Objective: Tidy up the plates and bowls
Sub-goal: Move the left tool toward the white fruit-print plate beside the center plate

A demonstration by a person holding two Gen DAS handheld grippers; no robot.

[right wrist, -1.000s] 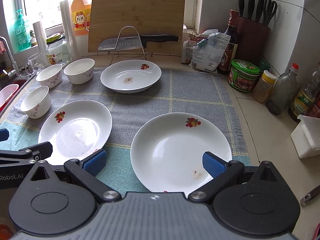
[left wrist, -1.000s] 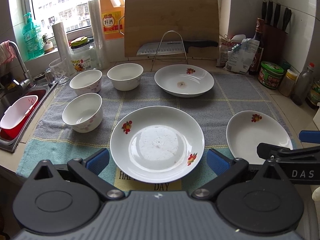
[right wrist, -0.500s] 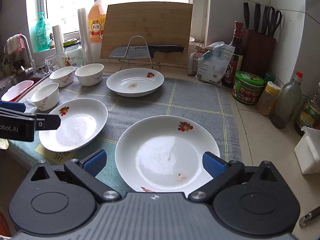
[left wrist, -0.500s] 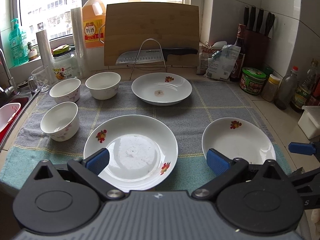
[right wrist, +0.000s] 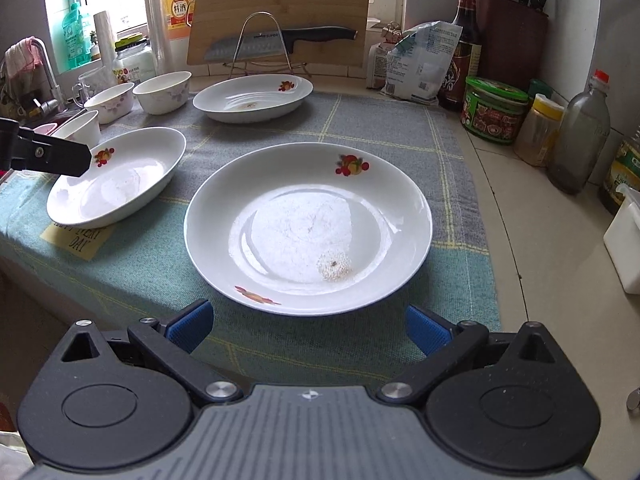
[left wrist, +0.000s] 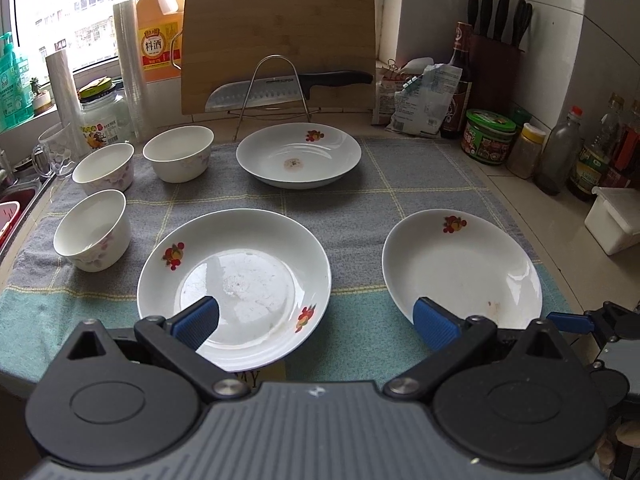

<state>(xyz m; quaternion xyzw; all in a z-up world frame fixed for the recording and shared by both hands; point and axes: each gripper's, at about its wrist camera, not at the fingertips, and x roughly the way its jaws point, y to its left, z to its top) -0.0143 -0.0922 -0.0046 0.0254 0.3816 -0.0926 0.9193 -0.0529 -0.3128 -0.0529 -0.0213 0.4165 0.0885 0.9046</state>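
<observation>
Both spread wide and empty: left hand-held gripper [left wrist: 314, 318] over the near-left plate [left wrist: 234, 288], right hand-held gripper [right wrist: 308, 322] just short of the near-right plate [right wrist: 308, 228], probably lined up for rim grasps. Laid singly on the desk's towel [left wrist: 360, 216], presumably for drying: third plate [left wrist: 298, 154] far centre, three bowls [left wrist: 93, 236] far left, none stacked yet.

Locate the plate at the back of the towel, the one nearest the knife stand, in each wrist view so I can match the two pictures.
Left wrist view: the back plate sits upper centre, straight ahead beyond the two nearer plates.
Right wrist view: the back plate sits upper left of centre, behind the big near plate.
Shared landmark: the knife on its wire stand, just behind this plate in both views.
</observation>
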